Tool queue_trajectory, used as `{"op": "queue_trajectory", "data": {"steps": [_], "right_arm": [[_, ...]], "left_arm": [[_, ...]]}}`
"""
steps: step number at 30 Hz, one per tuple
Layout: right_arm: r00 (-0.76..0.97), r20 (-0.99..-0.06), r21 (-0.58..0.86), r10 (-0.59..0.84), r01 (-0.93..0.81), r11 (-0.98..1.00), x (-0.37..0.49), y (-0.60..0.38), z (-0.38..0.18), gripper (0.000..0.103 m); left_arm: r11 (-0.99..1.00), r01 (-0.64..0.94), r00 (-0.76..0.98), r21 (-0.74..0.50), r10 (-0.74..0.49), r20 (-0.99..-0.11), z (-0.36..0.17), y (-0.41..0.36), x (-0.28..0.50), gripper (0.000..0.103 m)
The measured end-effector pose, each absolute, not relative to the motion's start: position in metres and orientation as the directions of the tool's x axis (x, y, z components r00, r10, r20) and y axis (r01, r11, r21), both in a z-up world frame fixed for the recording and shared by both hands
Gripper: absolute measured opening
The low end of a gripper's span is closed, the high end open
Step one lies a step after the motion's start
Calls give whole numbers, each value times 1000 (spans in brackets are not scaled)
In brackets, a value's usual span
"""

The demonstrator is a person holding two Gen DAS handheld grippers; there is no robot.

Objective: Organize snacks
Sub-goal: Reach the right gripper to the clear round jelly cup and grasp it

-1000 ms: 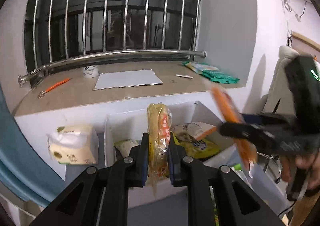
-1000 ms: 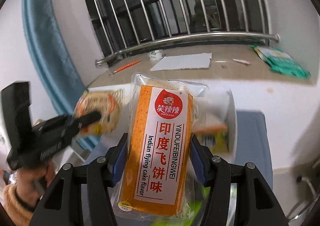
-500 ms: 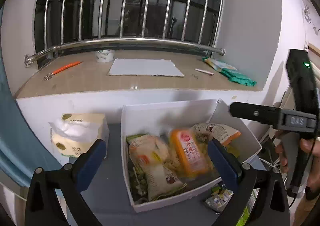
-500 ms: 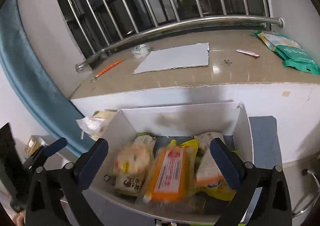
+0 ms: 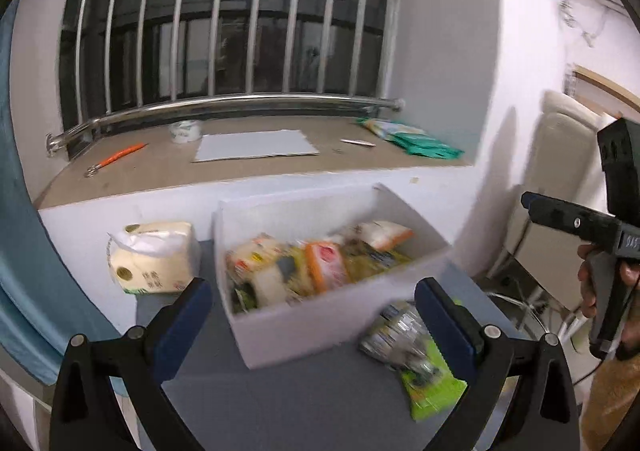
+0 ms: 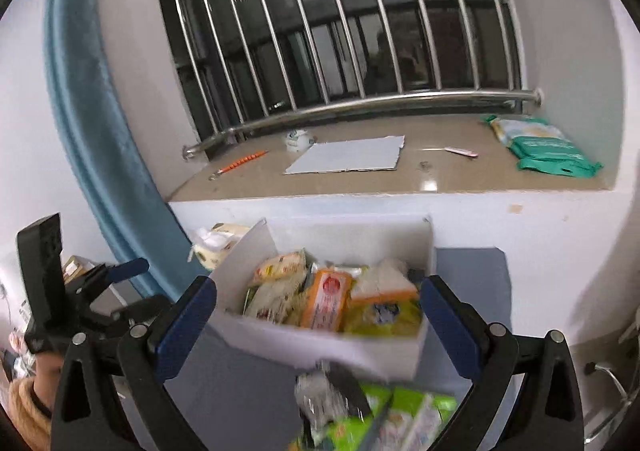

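Both the left claw (image 5: 314, 325) and right claw (image 6: 320, 325) gape empty. The white box (image 5: 320, 315) holds snack packets (image 5: 324, 265) on the grey worktop (image 5: 280, 403).

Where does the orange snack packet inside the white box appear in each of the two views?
Left wrist: orange snack packet at picture centre, mid-box.
Right wrist: the packet lies centre, slightly lower, mid-box.
Shared landmark: white box below the window ledge.

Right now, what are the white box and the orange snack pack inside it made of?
The white box looks like matte thin board, perhaps cardboard or plastic sheet: flat, folded walls. The orange snack pack seems wrapped in glossy plastic film, though blur leaves that uncertain.
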State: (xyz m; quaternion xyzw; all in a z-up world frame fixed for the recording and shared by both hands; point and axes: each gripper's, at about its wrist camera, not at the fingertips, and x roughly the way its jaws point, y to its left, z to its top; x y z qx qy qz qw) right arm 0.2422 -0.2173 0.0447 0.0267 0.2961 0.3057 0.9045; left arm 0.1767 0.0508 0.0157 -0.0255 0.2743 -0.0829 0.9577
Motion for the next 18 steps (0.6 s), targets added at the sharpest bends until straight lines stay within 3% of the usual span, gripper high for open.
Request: {"op": "queue_trajectory", "data": {"steps": [3, 11, 18], "right_arm": [[654, -522, 211, 548, -523, 826, 203, -246, 32, 103], [672, -567, 226, 476, -429, 875, 125, -304, -27, 103], [622, -674, 185, 399, -380, 906, 105, -315, -77, 103]], "left_arm": [[981, 180, 838, -68, -189, -511, 9, 32, 145, 103], [967, 207, 805, -150, -256, -535, -28, -1, 91, 103], [957, 220, 793, -190, -289, -536, -42, -12, 74, 103]]}}
